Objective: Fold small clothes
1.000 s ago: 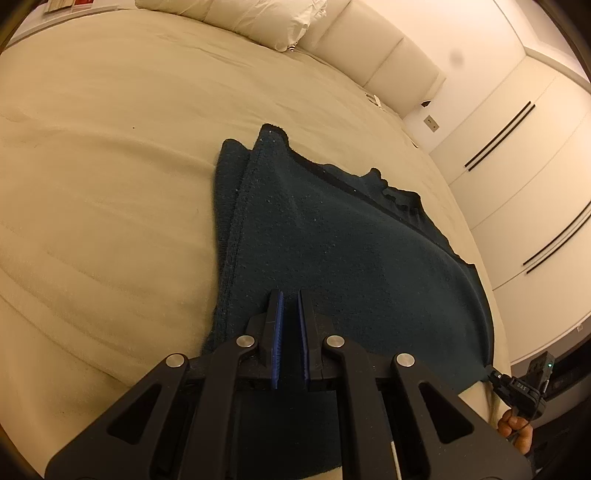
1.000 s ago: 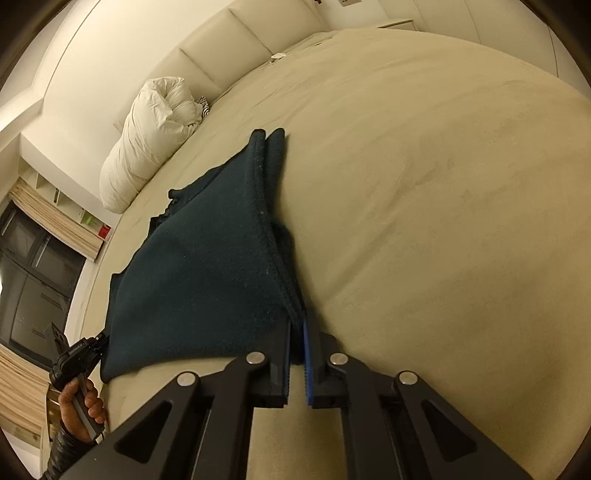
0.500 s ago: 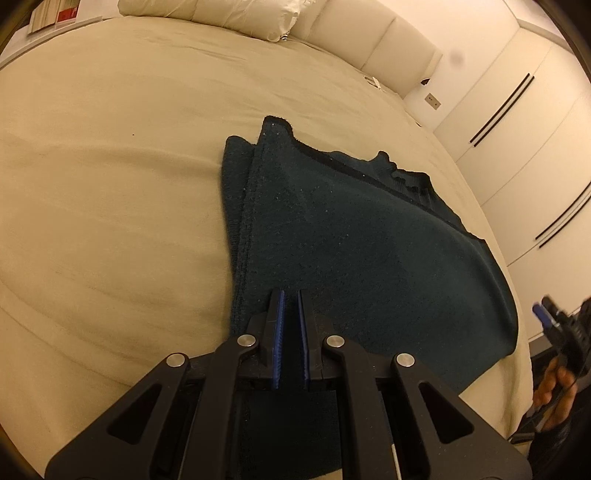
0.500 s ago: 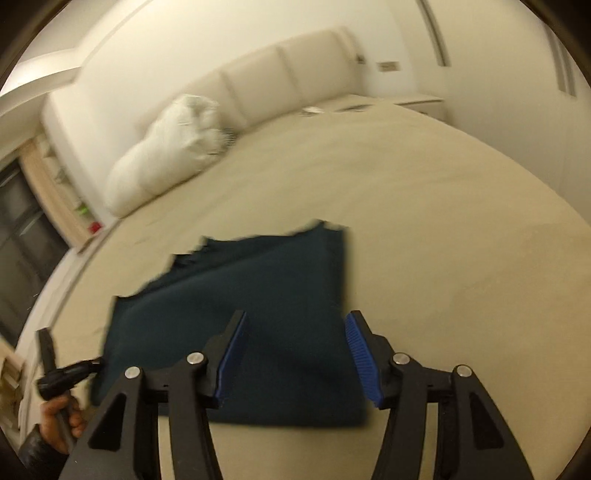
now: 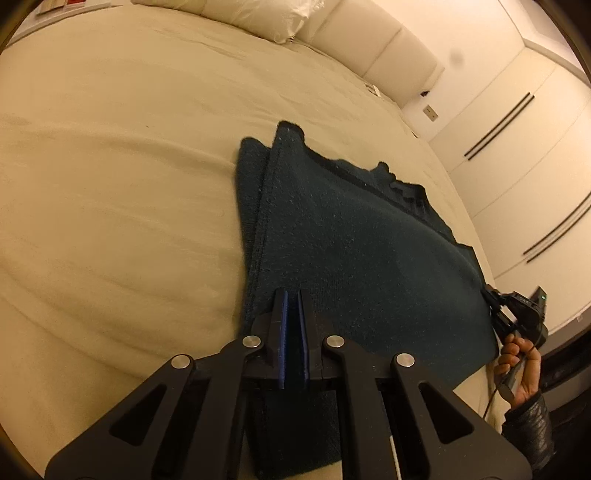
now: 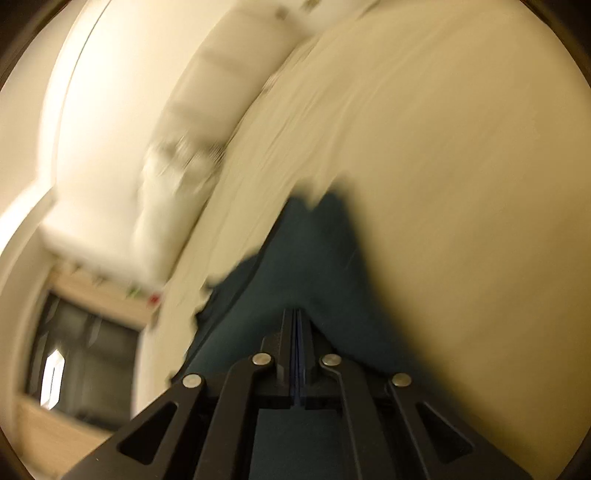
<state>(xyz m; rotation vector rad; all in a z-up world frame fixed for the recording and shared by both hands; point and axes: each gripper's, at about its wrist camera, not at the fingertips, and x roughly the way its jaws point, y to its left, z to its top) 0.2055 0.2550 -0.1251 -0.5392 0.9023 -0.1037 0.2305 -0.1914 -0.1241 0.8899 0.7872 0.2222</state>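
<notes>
The dark teal garment (image 5: 354, 258), centre frame on the bed (image 5: 110, 184), lies folded double; further folds remain. Left tool (image 5: 291, 332) clamps its near edge; right tool (image 6: 297, 354) is closing on cloth.

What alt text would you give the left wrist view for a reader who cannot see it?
The left gripper is shut on the near edge of a dark teal cloth, folded over on a beige bed. At far right a hand holds the right gripper at the cloth's corner; pillows lie by the headboard.
</notes>
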